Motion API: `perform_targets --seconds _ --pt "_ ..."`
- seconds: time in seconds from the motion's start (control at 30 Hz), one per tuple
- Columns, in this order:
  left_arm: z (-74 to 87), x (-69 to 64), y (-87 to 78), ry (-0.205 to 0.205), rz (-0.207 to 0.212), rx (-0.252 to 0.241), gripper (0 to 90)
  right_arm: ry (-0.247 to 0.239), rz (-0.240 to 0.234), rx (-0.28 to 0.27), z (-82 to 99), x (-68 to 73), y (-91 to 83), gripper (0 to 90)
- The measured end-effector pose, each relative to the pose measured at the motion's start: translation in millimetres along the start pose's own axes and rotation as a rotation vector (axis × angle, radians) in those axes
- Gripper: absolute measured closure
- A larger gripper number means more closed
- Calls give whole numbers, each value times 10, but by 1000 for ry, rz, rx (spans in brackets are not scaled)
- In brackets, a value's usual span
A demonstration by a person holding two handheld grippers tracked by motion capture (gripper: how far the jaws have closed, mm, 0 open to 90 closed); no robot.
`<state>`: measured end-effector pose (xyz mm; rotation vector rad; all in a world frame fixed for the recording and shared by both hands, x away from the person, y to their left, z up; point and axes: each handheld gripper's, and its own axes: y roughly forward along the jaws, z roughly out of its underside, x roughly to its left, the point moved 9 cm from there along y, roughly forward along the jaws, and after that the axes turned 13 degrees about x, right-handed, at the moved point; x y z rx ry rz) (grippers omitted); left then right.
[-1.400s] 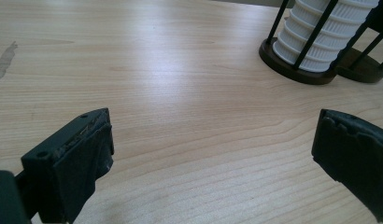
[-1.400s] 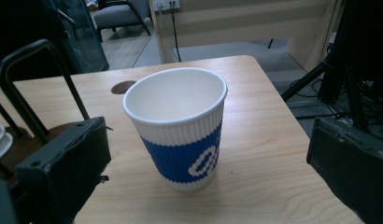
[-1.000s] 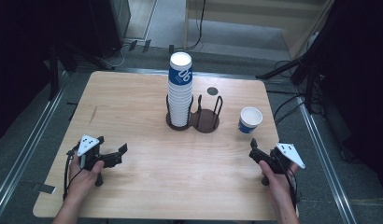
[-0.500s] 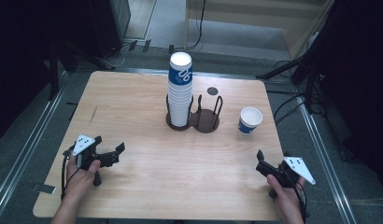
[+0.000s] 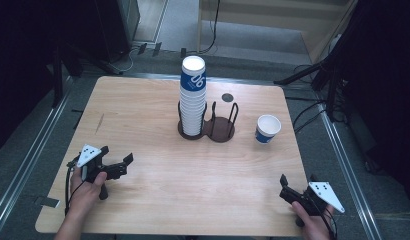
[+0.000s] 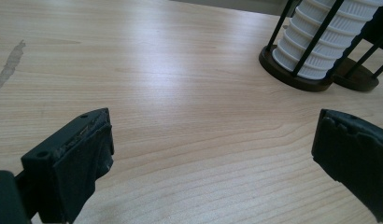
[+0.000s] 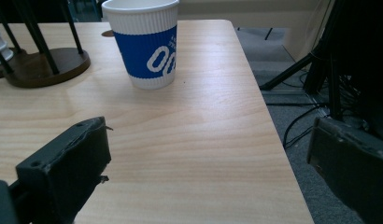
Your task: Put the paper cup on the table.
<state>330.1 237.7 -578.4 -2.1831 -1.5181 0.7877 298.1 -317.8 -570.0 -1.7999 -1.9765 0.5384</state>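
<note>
- Left gripper [image 5: 115, 167]: fingers apart, empty, low over the worktop [image 5: 143, 130].
- Right gripper [image 5: 293, 192]: fingers apart, empty, at the near right corner.
- Paper cup [image 5: 268, 129] stands upright beside the cup holder [image 5: 220, 131], well apart from both.

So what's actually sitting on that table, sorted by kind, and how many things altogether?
Stack of paper cups: 1
Single paper cup, standing apart: 1
Dark two-ring cup holder, stack in its left ring: 1
Hand-held grippers, left gripper and right gripper, both with jaws open and empty: 2
Total: 5
</note>
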Motion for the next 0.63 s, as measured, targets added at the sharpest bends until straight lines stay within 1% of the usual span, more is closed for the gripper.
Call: perform_targets --seconds 0.17,0.3,0.4,0.5,0.57,0.6,0.63 --pt "-5 5 0 -8 2 0 0 -18 0 2 59 20 -55 0" --pt "-20 27 -6 -35 15 -5 0 -38 7 7 95 30 -43 0" --pt "-29 45 -18 -49 25 -9 0 -39 7 13 110 28 -31 0" --pt "-62 53 -26 -62 26 -19 0 -42 7 14 113 36 -34 0" --pt "-80 71 -32 -82 28 -26 0 -45 5 13 112 41 -35 0" --pt "-81 77 -32 -85 25 -27 0 -43 5 13 111 41 -34 0" --pt "-76 76 -32 -73 19 -25 0 -41 7 15 111 41 -34 0"
